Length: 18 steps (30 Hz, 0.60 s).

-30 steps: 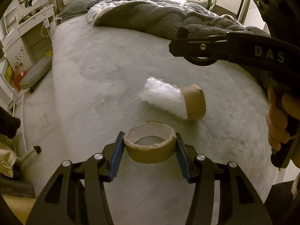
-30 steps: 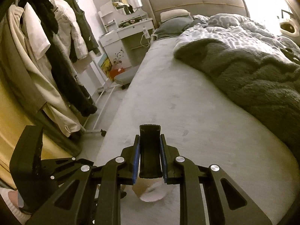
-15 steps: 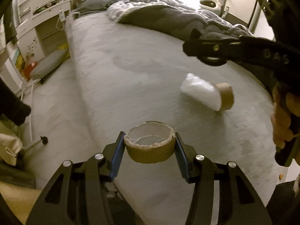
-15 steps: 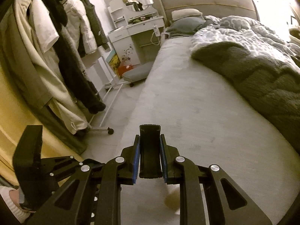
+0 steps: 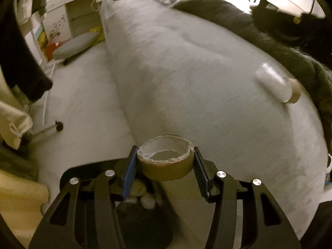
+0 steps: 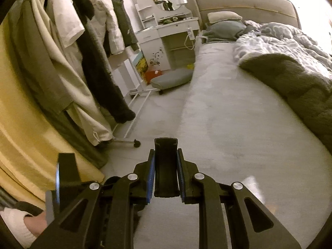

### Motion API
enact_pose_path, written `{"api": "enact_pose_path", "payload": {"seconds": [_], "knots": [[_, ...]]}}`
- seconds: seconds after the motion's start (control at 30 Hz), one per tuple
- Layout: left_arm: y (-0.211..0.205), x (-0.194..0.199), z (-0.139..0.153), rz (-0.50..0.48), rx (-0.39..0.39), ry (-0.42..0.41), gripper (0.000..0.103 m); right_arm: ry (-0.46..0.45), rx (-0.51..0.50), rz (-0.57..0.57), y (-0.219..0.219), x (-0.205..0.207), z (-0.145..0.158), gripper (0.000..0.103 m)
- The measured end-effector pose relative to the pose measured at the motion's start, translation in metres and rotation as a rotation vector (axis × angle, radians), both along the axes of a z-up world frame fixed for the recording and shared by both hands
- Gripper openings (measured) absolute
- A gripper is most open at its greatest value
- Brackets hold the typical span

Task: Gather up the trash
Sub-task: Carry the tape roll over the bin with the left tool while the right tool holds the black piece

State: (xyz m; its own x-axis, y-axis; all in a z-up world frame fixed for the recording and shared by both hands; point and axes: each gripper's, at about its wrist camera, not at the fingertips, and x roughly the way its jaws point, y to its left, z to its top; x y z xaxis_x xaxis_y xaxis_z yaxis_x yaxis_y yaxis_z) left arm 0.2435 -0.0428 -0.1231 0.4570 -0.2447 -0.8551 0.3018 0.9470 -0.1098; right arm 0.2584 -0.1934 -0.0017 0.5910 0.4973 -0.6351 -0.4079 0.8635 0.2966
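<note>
My left gripper [image 5: 166,161] is shut on a brown cardboard tape ring [image 5: 166,166] and holds it in the air off the bed's near left edge, above a dark bin [image 5: 143,217] with crumpled trash in it. A white wad stuck in a second cardboard ring [image 5: 278,87] lies on the grey bed [image 5: 197,72] at the right. My right gripper [image 6: 166,166] is shut on a black clip-like piece [image 6: 166,166] above the bed's edge. The left gripper's body shows at the lower left of the right wrist view [image 6: 66,178].
A dark fuzzy blanket [image 6: 300,87] and a rumpled duvet [image 6: 286,43] cover the bed's right side. A clothes rack with hanging coats [image 6: 83,62] stands left of the floor strip. A white dressing table [image 6: 166,33] and a grey cushion stool [image 6: 172,78] stand beyond.
My left gripper has carried the tape ring back and left off the bed to above the bin. The right gripper has moved left too, still shut on the black piece.
</note>
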Motion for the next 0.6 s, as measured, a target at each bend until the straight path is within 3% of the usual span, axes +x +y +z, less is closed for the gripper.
{"api": "enact_pose_path", "payload": {"seconds": [0.23,0.6], "knots": [[0.043,-0.003,-0.034,0.073,0.022,0.070,0.054,0.025,0.029,0.023,0.038,-0.006,-0.008,0.020],[0.108,-0.015,-0.111,0.179,0.062,0.262,0.054,0.083,-0.018,0.096,0.099,-0.026,-0.033,0.020]]}}
